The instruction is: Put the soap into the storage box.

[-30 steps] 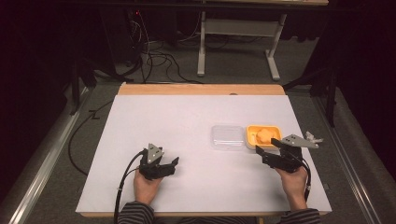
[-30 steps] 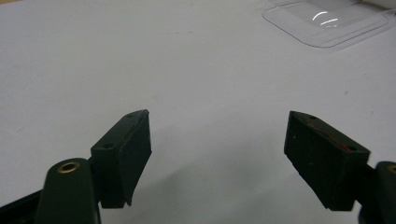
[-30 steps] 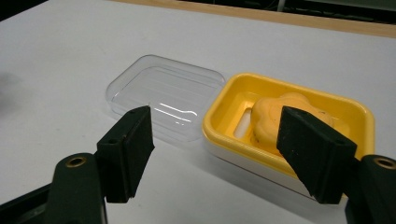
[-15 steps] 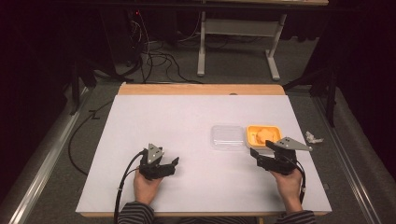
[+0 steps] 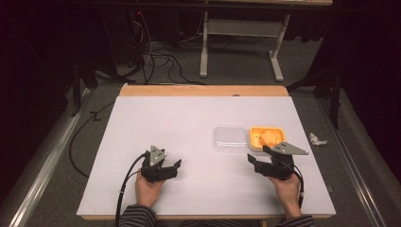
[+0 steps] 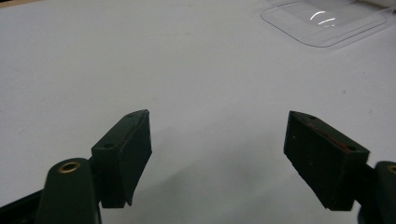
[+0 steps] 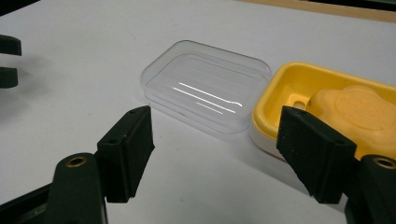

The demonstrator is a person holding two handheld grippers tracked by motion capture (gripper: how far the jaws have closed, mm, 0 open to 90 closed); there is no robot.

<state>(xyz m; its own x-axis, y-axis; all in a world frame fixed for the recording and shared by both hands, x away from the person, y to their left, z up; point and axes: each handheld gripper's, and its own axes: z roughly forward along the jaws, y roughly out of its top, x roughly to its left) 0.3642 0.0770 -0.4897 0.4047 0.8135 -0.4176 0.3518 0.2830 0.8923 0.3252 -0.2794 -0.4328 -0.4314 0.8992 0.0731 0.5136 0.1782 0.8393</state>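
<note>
The clear plastic lid [image 7: 205, 91] lies flat on the white desk [image 5: 189, 123], its long side running left to right in the high view, and its right edge sits just beside the yellow soap dish [image 7: 299, 100], touching it or nearly so. The dish holds an orange, flower-shaped piece, probably soap [image 7: 359, 114], though the right gripper view cuts it off. Both things lie directly ahead of the right claw [image 7: 215, 154], whose jaws stand spread with nothing between them; the lid is ahead and slightly left of its line, the dish ahead and right. The left claw [image 6: 217, 154] is also spread and empty, well apart from the lid, which lies far off to its right. The right hand [image 5: 286, 189] is clearly nearer, so any grasp likely falls to it.
</note>
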